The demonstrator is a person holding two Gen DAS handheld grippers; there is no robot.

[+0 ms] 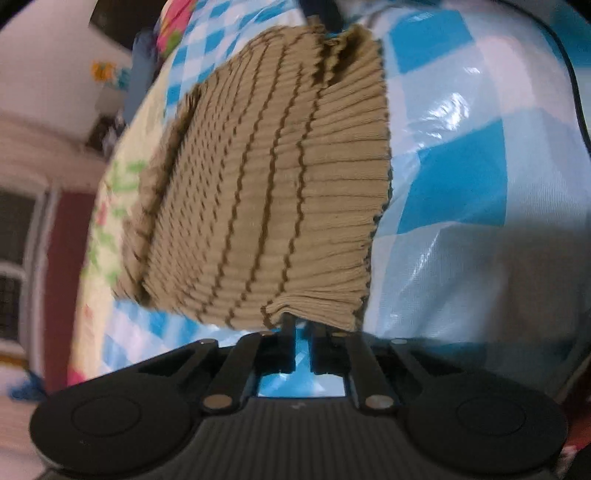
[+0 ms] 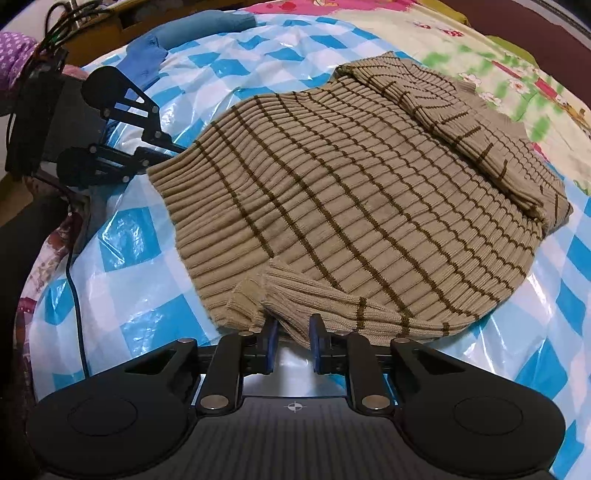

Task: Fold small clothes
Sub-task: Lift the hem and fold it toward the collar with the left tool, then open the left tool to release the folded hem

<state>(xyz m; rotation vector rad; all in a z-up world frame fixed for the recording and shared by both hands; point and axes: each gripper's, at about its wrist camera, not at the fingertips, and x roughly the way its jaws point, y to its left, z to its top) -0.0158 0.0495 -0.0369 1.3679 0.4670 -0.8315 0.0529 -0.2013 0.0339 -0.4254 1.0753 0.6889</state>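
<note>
While I work the two handheld grippers from a distance, the largest thing before me is a bed covered by a glossy blue and white checked plastic sheet (image 2: 140, 258), with a pale floral bedspread (image 2: 498, 66) showing at its far right. A blue garment (image 2: 192, 31) lies bunched at the far left edge.

On the sheet lies the tan ribbed sweater (image 2: 351, 192) with thin dark brown stripes. Its sleeves appear folded in over the body, one across the far right and one cuff lying near my right gripper. Its long axis runs from the near hem toward the far right.

My left gripper (image 2: 173, 149) reaches in from the left and meets the sweater's left hem corner. In its own view (image 1: 303, 332) the fingers are nearly closed and pinch a gathered fold of the hem, which is lifted so the cloth hangs slightly blurred in front of the lens.

My right gripper (image 2: 291, 328) sits at the near hem corner. Its blue-padded fingers stand a little apart with a fold of hem and cuff between them; I cannot tell whether they truly clamp it.

I judge the coming move is to carry the hem away from both grippers toward the far right collar end, both hands sharing the hem edge equally.
</note>
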